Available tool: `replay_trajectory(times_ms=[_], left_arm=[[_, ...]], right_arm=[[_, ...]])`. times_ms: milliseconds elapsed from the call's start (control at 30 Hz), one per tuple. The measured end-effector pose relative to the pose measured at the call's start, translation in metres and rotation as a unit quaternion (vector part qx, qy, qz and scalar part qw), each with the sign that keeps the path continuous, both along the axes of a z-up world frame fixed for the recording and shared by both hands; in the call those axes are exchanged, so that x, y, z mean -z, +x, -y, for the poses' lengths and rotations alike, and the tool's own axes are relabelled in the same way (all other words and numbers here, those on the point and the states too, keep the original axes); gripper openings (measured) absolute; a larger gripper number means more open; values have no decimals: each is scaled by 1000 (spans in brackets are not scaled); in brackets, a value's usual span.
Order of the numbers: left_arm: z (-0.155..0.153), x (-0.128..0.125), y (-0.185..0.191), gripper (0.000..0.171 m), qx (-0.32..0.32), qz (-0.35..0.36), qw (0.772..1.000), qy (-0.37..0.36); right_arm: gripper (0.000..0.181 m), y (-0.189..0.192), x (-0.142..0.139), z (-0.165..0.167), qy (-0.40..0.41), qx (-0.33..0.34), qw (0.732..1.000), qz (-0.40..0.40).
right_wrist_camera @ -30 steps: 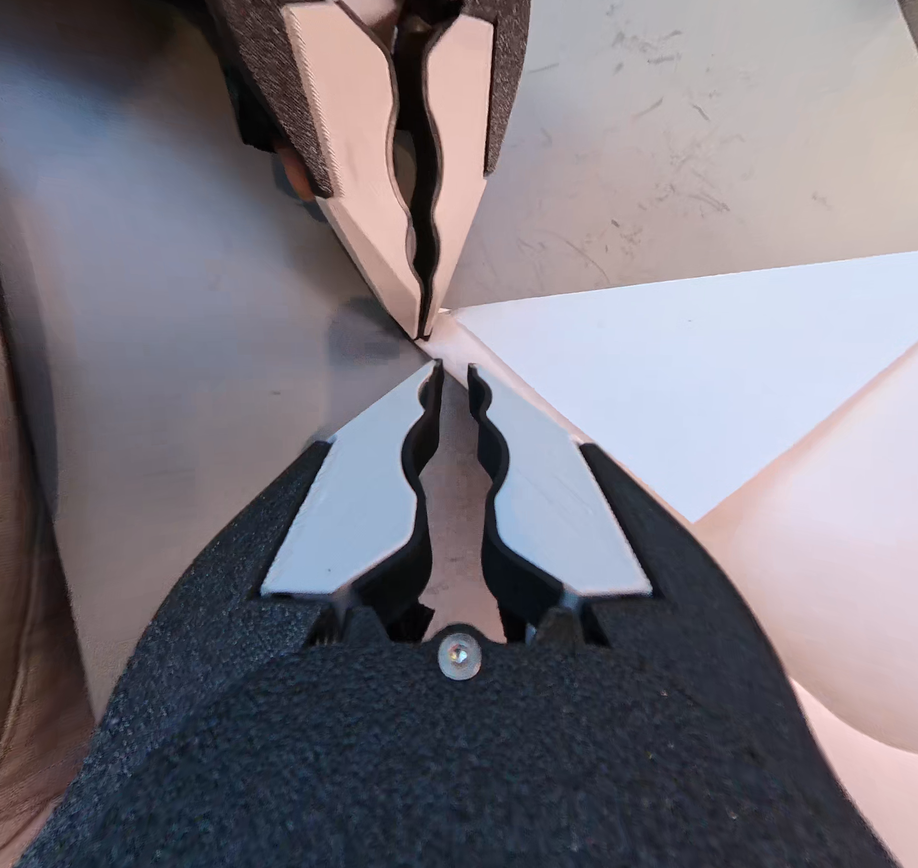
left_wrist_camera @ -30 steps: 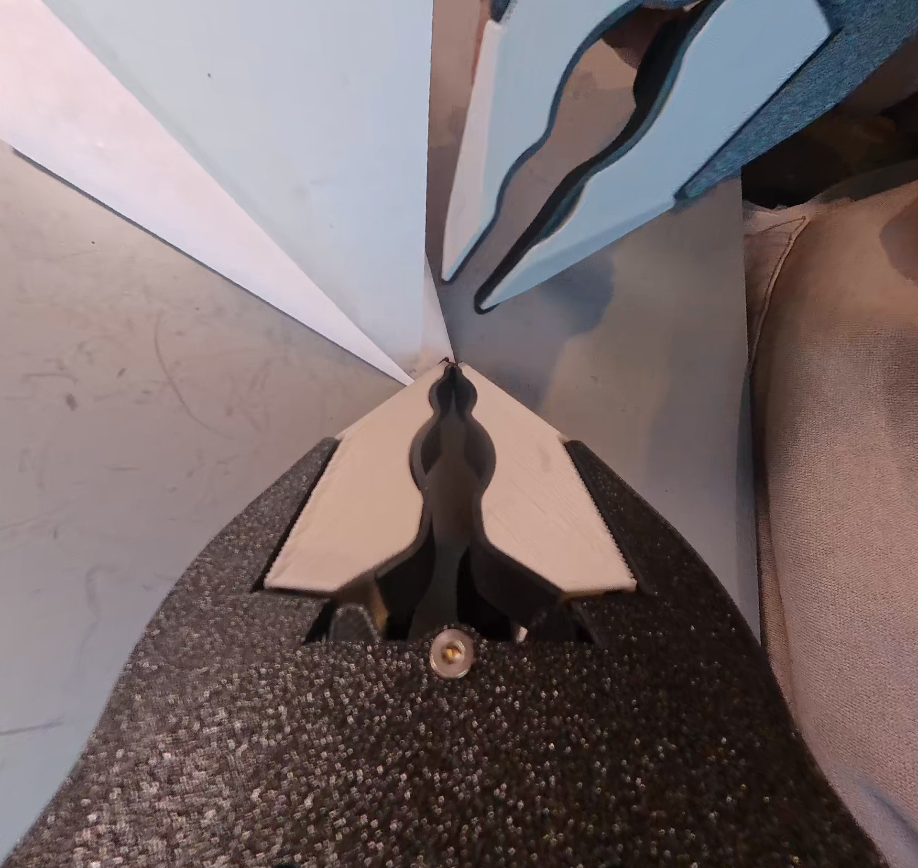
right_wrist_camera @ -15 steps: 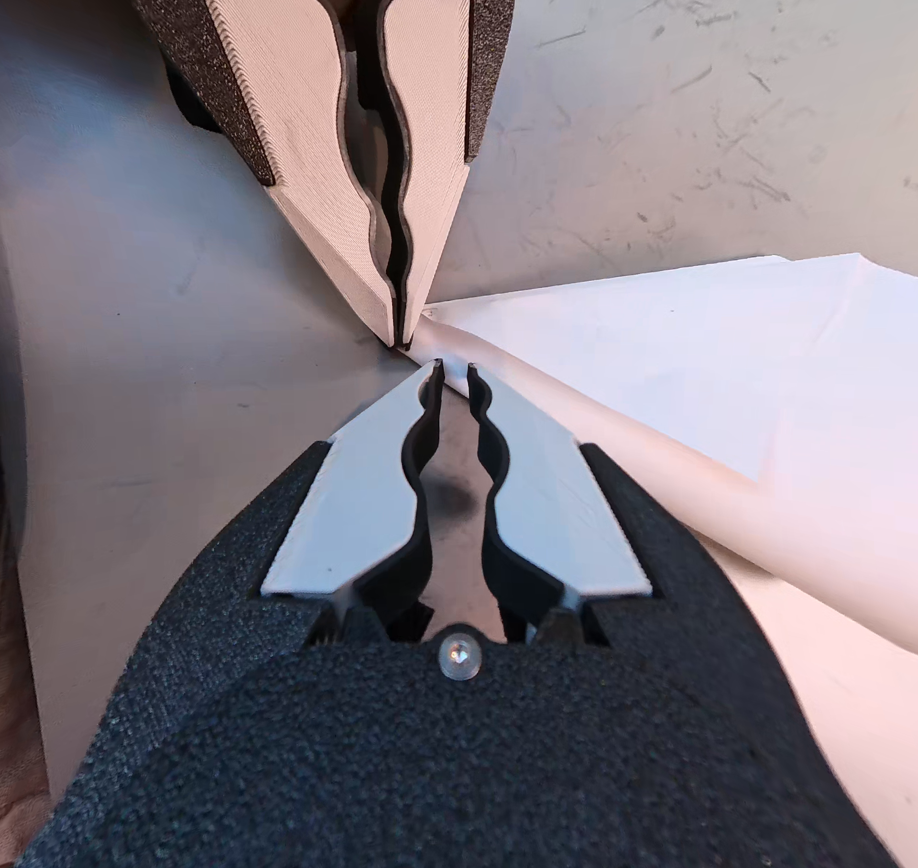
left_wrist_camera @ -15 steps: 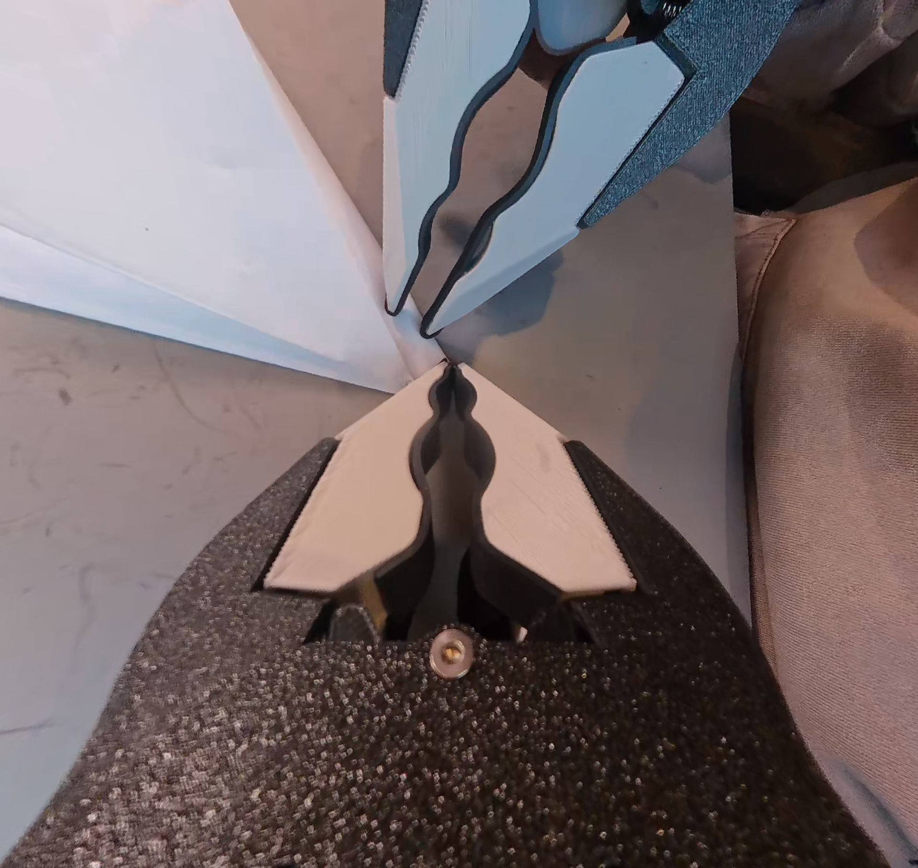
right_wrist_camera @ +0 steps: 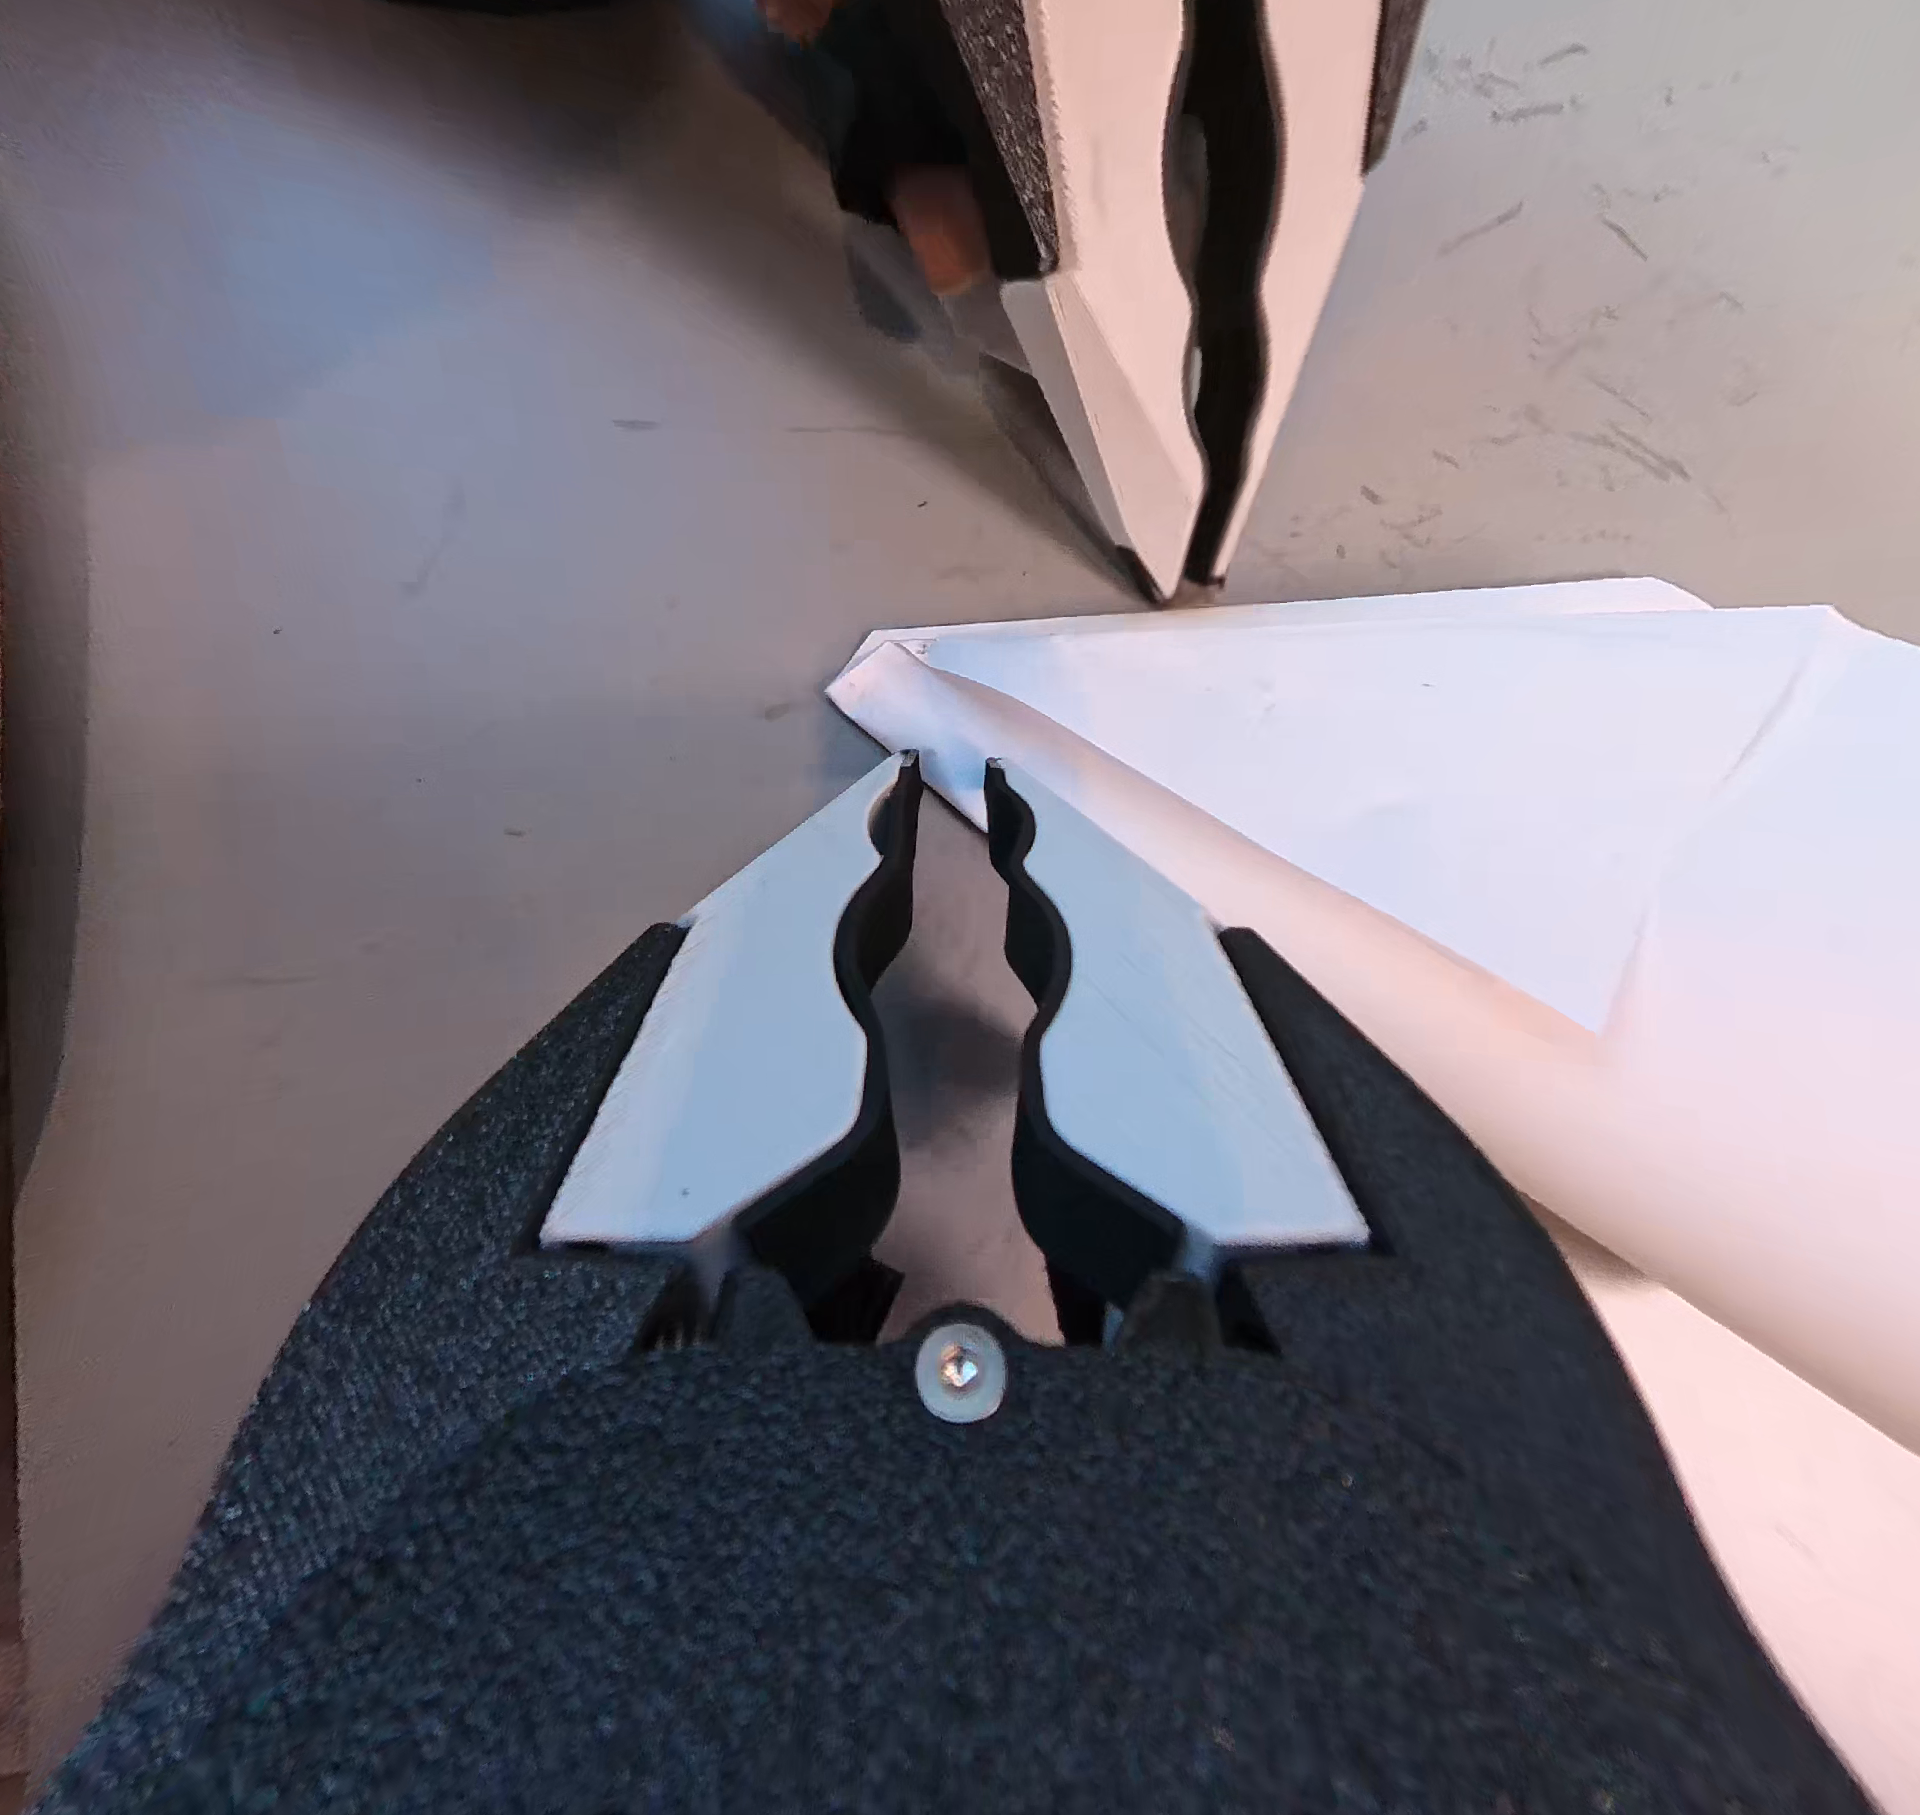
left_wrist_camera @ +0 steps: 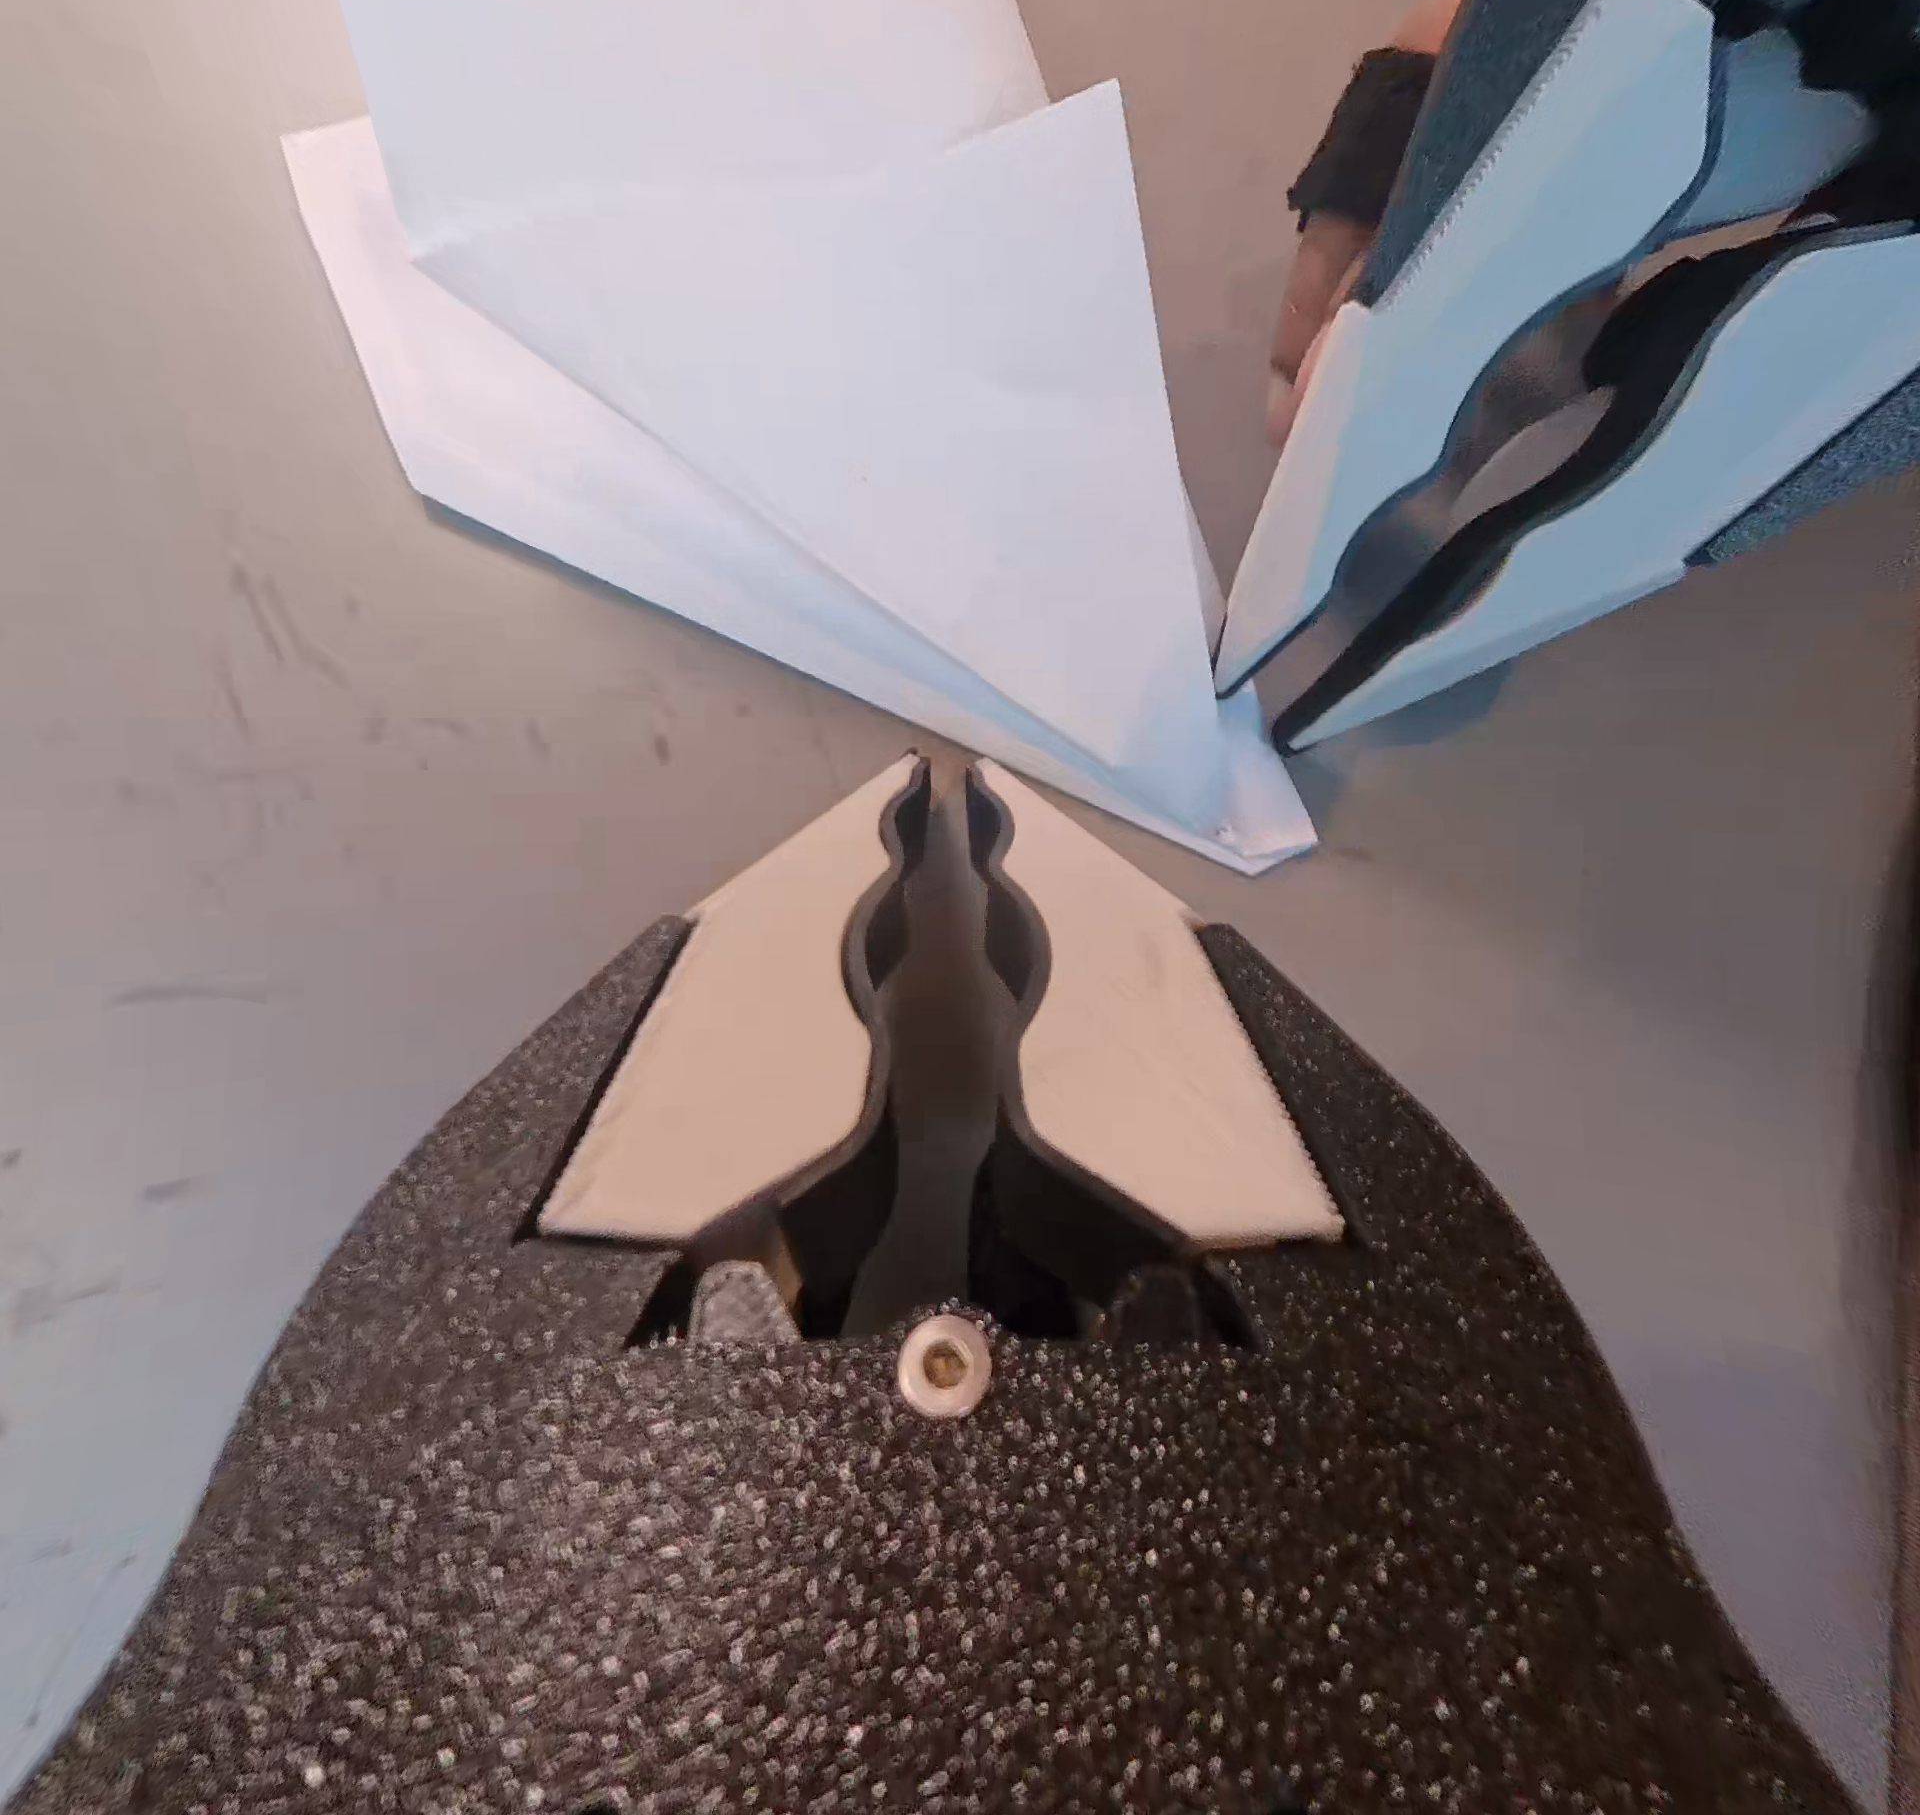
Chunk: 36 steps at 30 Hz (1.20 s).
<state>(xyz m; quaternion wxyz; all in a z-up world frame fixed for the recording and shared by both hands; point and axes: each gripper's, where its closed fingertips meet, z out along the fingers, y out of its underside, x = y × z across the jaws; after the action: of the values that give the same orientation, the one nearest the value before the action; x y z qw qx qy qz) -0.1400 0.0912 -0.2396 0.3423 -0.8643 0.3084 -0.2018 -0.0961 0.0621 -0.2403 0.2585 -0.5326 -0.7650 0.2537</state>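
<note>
While the folded white paper (left_wrist_camera: 831,435) lies flat on the scratched grey table (left_wrist_camera: 312,726), both tools sit at its pointed end. The left gripper (left_wrist_camera: 943,766) rests just beside the paper's long edge, its fingers slightly parted with nothing between them. The right gripper (right_wrist_camera: 952,764) is also a little open and empty, its tips just at the edge near the point. A person's fingers (right_wrist_camera: 940,238) show behind the left gripper in the right wrist view.
</note>
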Motion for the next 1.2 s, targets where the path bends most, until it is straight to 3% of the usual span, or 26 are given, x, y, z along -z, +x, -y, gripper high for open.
replay_trajectory(times_ms=[267,533,1200], left_arm=[[-5,2,2,1,3,-8,1000,14],[-5,2,2,0,7,-25,999,28],[-4,2,3,0,14,-16,999,38]], right_arm=[[17,-3,-3,4,-45,-6,999,-13],[23,-11,-6,-6,-148,91,985,-11],[17,-30,1,0,-115,30,992,32]])
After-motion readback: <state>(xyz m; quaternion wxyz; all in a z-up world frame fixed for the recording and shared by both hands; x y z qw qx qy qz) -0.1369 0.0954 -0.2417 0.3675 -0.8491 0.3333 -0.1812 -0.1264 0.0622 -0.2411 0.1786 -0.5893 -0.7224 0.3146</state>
